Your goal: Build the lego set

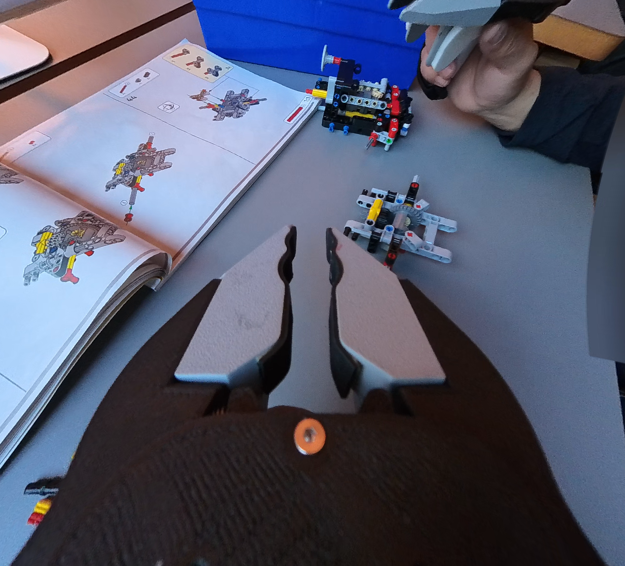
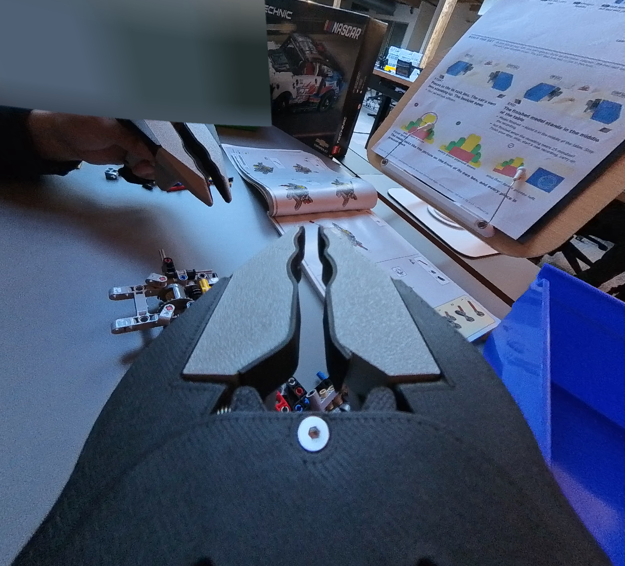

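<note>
My left gripper point(image 1: 311, 232) is open and empty, low over the grey table point(image 1: 473, 296). A small grey brick assembly with a yellow piece and a gear point(image 1: 402, 222) lies just right of its right fingertip, not touching. A larger black brick assembly point(image 1: 365, 107) stands farther off by the blue bin point(image 1: 297, 2). My right gripper point(image 2: 311, 230) has its jaws nearly closed with a thin gap and nothing between them. It hangs above the black assembly point(image 2: 307, 394) and shows at the top right of the left wrist view point(image 1: 399, 9). The left gripper point(image 2: 220, 201) and the grey assembly point(image 2: 162, 293) show in the right wrist view.
An open instruction booklet point(image 1: 169, 161) lies left of the assemblies. A dark kit box point(image 2: 314, 76) and a printed sheet on a wooden stand point(image 2: 507, 110) stand behind it. The blue bin point(image 2: 575, 364) is at the right. Loose pieces point(image 1: 40, 509) lie at the near left. Left tips to right tips: about 15 cm.
</note>
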